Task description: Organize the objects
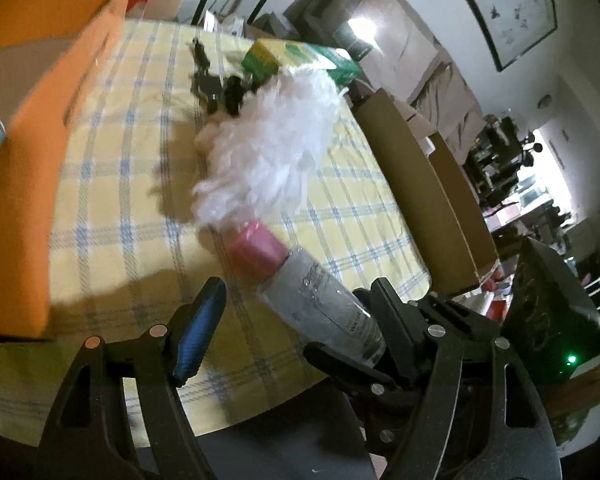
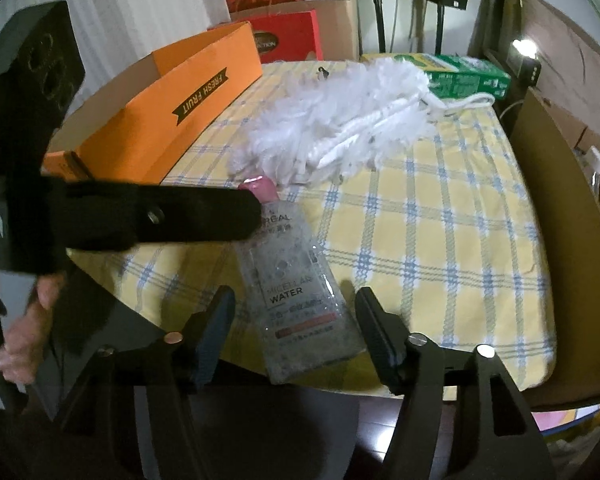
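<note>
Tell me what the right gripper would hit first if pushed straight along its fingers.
Most likely the clear plastic micellar water bottle with the pink cap, lying between the open right gripper fingers on the yellow checked tablecloth. Depth is unclear; no pad visibly presses it.

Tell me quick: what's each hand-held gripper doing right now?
Left hand-held gripper: open, micellar water bottle between its fingers, not clamped.
Right hand-held gripper: open, fingers straddle the same bottle, no grip.

The left tool (image 2: 256, 210) hides the bottle (image 2: 300, 300)'s neck; small dark objects (image 1: 220, 88) are too blurred to identify.
</note>
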{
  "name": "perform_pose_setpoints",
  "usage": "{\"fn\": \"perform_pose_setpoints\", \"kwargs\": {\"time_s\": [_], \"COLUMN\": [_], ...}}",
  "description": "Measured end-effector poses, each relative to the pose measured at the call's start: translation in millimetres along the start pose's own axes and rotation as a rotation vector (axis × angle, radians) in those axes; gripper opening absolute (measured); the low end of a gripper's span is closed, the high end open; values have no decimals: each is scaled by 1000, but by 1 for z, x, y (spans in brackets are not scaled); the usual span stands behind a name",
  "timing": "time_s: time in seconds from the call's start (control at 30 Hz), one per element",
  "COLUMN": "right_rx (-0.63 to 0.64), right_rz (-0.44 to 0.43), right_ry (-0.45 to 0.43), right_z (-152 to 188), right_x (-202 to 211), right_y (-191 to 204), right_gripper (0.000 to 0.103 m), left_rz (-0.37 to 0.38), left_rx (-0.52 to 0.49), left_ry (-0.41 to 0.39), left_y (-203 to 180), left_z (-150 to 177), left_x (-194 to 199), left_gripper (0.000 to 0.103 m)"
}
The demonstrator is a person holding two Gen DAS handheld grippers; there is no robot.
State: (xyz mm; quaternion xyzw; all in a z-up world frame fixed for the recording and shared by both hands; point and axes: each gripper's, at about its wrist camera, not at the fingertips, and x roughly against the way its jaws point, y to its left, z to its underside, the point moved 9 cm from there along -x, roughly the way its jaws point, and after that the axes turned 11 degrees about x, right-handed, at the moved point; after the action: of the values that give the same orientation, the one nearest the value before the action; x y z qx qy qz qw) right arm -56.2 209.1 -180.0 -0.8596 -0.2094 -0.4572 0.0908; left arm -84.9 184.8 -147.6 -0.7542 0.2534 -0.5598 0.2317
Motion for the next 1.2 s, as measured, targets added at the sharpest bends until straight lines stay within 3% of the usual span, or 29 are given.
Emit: {"fn": "perform_pose_setpoints", "kwargs": {"time_s": [0.23,0.43,0.67,1.0,1.2], "right_rx": [-63,-107,-140,-100,-72], "right_rz": [-57,-86,-98,-56,-75], "right_ry": [-21,-33,-45,-94,-102], "right_z": [2,-2,-2,-20,-40], "right_x": [-2,-1,5,39,59], "right_y": [3,5,4,11,25], "right_gripper": [48,48,48,48,48], "left_rz": [72,93,105,179,163], "left_rx": [66,95,126,119,95], "left_ry": [64,66,93,51,20], "left_y": [0,0,0,-24,-34], "left_z": [10,10,13,6,-4], "left_x": [-19,-21,-21,15,45], "left_gripper": [60,57,45,43,43]}}
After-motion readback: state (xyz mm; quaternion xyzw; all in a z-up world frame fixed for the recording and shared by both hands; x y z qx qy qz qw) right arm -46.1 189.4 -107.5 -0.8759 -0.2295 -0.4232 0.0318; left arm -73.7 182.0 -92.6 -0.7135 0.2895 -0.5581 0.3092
